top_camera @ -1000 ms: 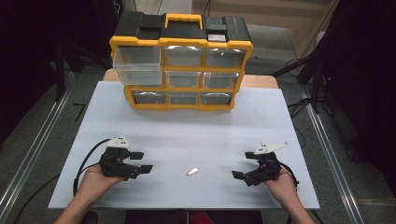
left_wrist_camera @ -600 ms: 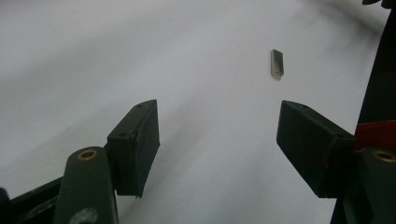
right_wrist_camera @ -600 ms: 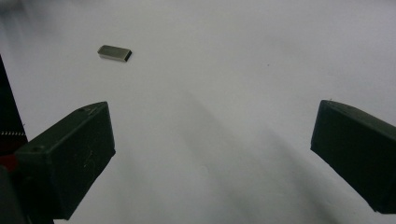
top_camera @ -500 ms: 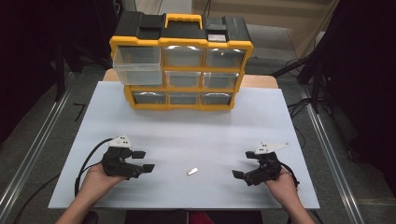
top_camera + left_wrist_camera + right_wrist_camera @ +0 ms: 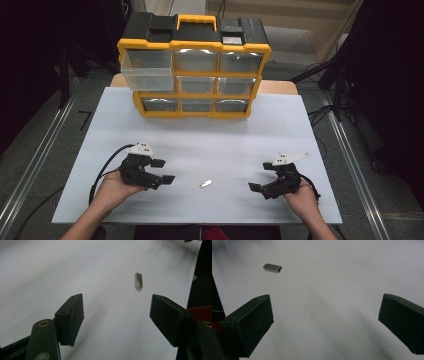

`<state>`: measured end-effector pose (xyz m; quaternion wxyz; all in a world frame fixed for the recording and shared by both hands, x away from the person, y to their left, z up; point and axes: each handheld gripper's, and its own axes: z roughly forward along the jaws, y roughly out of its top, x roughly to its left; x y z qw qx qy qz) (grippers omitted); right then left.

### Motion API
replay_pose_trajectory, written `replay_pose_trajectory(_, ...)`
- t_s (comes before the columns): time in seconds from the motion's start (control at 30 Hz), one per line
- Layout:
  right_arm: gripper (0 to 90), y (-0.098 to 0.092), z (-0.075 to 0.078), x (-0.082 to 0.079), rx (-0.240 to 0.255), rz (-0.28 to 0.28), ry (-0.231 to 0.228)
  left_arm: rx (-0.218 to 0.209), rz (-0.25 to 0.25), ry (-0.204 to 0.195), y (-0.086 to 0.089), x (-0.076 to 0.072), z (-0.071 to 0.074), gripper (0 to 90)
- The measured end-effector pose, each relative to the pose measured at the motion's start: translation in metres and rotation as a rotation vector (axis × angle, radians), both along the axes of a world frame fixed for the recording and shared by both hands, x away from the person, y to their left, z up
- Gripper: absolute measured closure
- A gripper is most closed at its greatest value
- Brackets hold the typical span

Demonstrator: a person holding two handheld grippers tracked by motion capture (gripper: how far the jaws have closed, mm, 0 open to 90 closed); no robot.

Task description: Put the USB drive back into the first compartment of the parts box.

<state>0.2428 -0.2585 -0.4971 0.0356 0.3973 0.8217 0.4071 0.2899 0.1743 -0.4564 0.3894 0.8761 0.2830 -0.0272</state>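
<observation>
A small silvery metal piece (image 5: pixel 205 184) lies flat on the white table (image 5: pixel 210 140), near the front edge and between the two grippers. My left gripper (image 5: pixel 163 171) rests low at the front left, jaws wide apart and empty, pointing right toward the piece (image 5: pixel 138 281), which lies a short way ahead. My right gripper (image 5: pixel 262 177) sits at the front right, also open and empty, pointing left; the piece (image 5: pixel 272 267) lies ahead of its left jaw. A hand holds each gripper.
A yellow and black drawer organiser (image 5: pixel 194 65) with several clear drawers stands at the table's back; its top left drawer (image 5: pixel 147 70) is pulled out. Black cables trail from both grippers. Floor rails run along both sides of the table.
</observation>
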Motion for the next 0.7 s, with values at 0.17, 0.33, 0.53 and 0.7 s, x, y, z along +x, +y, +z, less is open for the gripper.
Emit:
replay_pose_trajectory(0.17, 0.0, 0.001, 0.000, 0.000, -0.006, 0.003, 0.003, 0.004, 0.000, -0.015, -0.009, 0.005, 0.003, 28.5)
replay_pose_trajectory(0.33, 0.0, 0.001, 0.000, 0.000, -0.005, 0.004, 0.001, -0.002, -0.012, -0.001, -0.015, 0.007, 0.003, 28.6)
replay_pose_trajectory(0.53, 0.0, 0.001, 0.000, 0.000, -0.006, 0.004, 0.001, -0.027, -0.028, 0.003, -0.022, 0.011, 0.008, 28.6)
replay_pose_trajectory(0.7, 0.0, 0.004, 0.000, 0.000, 0.007, 0.005, 0.003, -0.036, -0.049, -0.002, -0.035, 0.014, 0.012, 28.6)
